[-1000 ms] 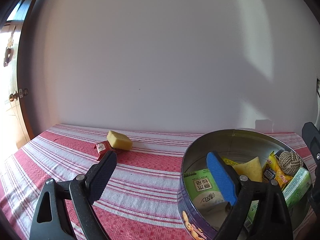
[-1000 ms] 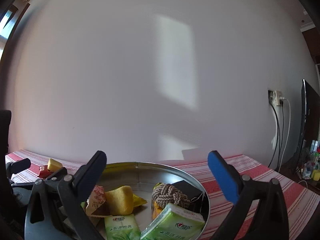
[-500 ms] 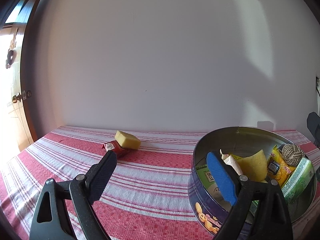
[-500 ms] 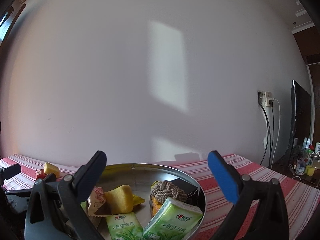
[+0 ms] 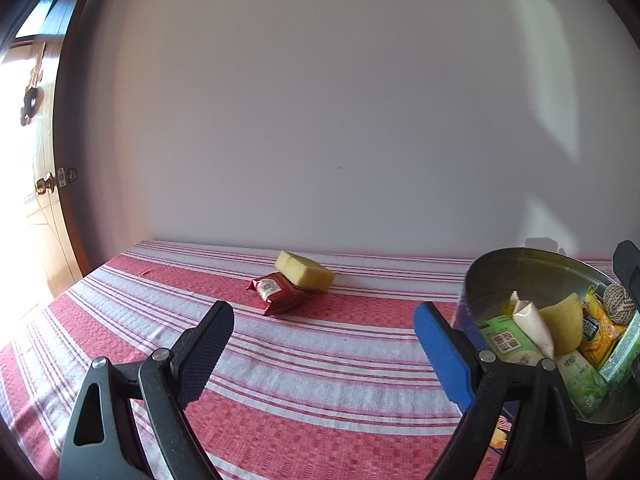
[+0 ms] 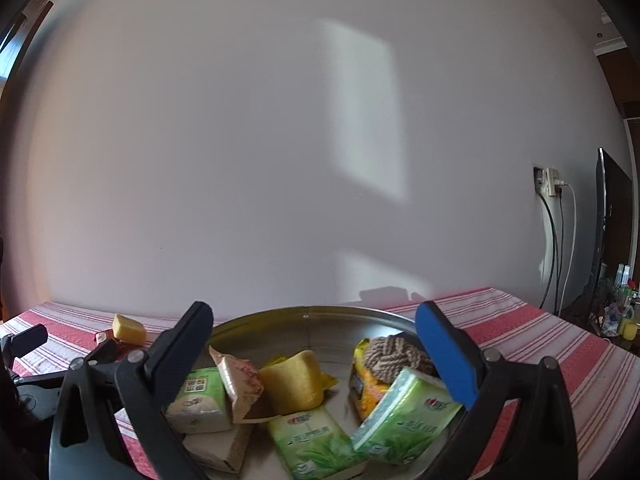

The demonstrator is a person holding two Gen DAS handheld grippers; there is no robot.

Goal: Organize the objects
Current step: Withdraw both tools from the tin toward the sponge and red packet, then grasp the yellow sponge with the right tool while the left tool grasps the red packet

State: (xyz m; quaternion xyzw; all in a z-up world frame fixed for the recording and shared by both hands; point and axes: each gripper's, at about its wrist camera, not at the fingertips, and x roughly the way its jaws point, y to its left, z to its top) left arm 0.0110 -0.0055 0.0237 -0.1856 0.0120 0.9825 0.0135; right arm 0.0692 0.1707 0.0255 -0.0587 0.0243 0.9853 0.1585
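Note:
A round metal tin [image 5: 520,268] [image 6: 304,314] stands on the red striped cloth and holds green tissue packs [image 6: 404,416], a yellow sponge [image 6: 294,384], a rope ball [image 6: 394,354] and snack packets. A second yellow sponge [image 5: 306,271] [image 6: 128,328] rests on a red packet [image 5: 278,292] farther back on the cloth. My left gripper [image 5: 324,338] is open and empty, left of the tin and short of the sponge. My right gripper [image 6: 314,340] is open and empty above the tin's near side.
The striped cloth [image 5: 340,360] covers the table up to a white wall. A wooden door with a brass knob [image 5: 44,186] is at the left. A wall socket with cables [image 6: 550,182] and a dark screen [image 6: 612,220] are at the right.
My left gripper has moved left out of the tin and toward the sponge and red packet. A white packet now lies in the tin. My right gripper has moved slightly.

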